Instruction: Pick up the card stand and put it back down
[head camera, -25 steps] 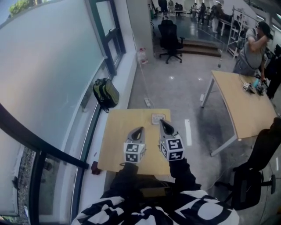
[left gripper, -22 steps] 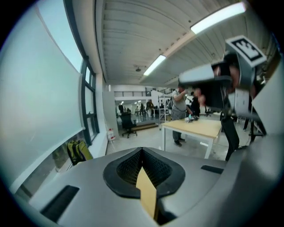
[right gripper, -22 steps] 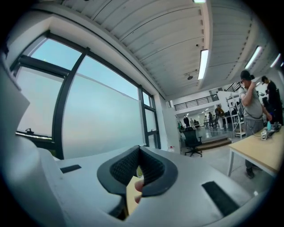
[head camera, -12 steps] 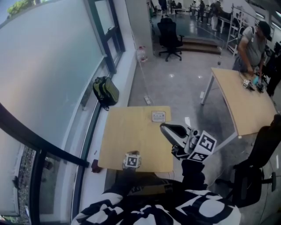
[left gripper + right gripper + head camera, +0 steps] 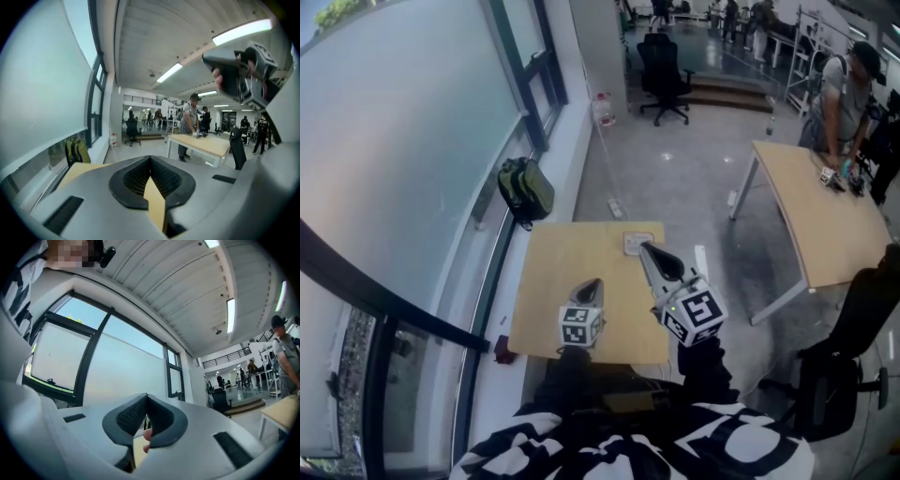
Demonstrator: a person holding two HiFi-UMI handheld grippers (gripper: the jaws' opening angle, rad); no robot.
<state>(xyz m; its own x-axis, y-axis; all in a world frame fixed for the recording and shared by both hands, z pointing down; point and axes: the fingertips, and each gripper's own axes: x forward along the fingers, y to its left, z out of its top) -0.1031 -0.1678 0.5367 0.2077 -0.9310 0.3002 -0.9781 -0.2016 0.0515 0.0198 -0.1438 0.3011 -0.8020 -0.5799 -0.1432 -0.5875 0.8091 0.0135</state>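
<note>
Right gripper (image 5: 648,251) swung back toward card stand (image 5: 630,244) (fingers (image 5: 130,416) together).

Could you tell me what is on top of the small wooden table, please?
A card stand at its far edge, partly covered by the right gripper; nothing else shows.

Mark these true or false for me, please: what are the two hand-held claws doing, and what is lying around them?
1. The left gripper and the right gripper both have their jaws together, with nothing in them. True.
2. The card stand is held in the right gripper. False: it sits on the small table, near the far edge.
3. A green backpack lies by the window. True.
4. Someone sits in the black office chair. False: it is empty.
5. A person stands at the other table. True.
</note>
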